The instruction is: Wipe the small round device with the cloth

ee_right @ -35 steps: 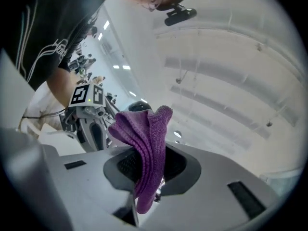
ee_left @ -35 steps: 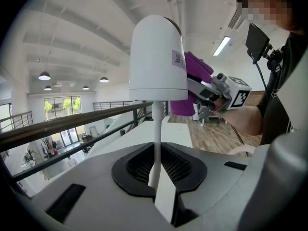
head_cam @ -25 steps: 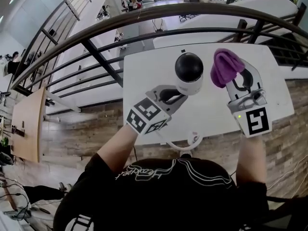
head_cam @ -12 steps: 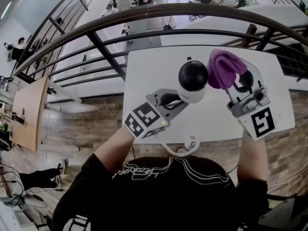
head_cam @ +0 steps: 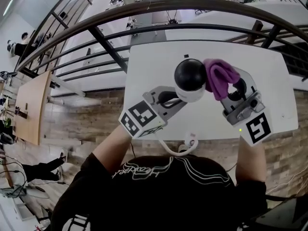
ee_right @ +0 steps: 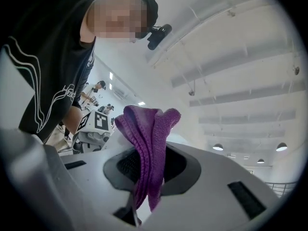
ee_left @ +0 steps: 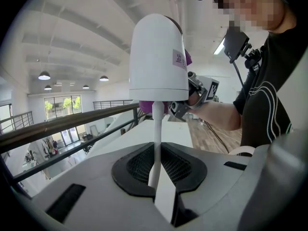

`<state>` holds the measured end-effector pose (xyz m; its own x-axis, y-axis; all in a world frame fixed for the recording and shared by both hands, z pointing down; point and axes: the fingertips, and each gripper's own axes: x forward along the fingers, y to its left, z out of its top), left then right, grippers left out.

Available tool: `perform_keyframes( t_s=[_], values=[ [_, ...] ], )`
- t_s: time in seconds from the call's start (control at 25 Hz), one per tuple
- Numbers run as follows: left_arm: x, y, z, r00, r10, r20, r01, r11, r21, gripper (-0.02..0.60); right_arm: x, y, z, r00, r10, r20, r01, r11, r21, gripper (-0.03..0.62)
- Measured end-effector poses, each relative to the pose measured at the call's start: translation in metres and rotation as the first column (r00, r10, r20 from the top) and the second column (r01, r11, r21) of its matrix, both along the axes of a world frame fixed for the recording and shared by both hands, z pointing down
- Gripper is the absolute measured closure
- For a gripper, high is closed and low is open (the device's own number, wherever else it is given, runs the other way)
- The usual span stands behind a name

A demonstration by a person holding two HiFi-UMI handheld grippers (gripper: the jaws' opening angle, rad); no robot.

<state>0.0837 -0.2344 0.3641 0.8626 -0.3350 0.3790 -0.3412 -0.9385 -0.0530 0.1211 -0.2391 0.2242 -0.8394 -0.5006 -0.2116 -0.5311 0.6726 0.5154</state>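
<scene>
Head view showed you closest to the lens. Just past your chest, a white cable looped over the near edge of the white table.

Beyond the cable, your left gripper had its 2 jaws pinched on the thin white stem under the small round device. They were nearly together, with only the stem between them. That grip held the device upright, above the table's middle. Its white housing faced the left gripper view, and its black dome faced up toward your head.

To the right, your right gripper had its jaws closed on the purple cloth. The free fold lay against the right side of the dome and appeared to touch it.

The device looked light and hard-shelled, and the glossy dome was probably slick and easy to scratch. I judged the stem a workable hold but a narrow one. The head sat well above the pinch, so sideways pressure could have tipped or twisted it. Gentle strokes pushed toward the left gripper seemed safest. The cloth was soft and limp, so it would have folded around the curve rather than pushing back.

Farthest off, a dark railing ran behind the table, with a lower floor beyond it.
</scene>
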Motion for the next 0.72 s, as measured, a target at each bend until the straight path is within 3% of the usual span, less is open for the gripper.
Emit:
perform_keyframes(
  t_s=[0.32,0.72],
  values=[
    [0.001,-0.003,0.002,1.000,0.001,-0.001,-0.001,1.000,-0.005,0.529,0.003,0.008,0.017,1.000,0.011,-0.025,-0.011,1.000,-0.002,0.533],
    [0.000,-0.003,0.000,1.000,-0.003,-0.014,0.003,1.000,-0.017,0.529,0.002,0.026,0.044,0.990,0.048,-0.135,-0.047,0.999,0.006,0.533]
  ],
)
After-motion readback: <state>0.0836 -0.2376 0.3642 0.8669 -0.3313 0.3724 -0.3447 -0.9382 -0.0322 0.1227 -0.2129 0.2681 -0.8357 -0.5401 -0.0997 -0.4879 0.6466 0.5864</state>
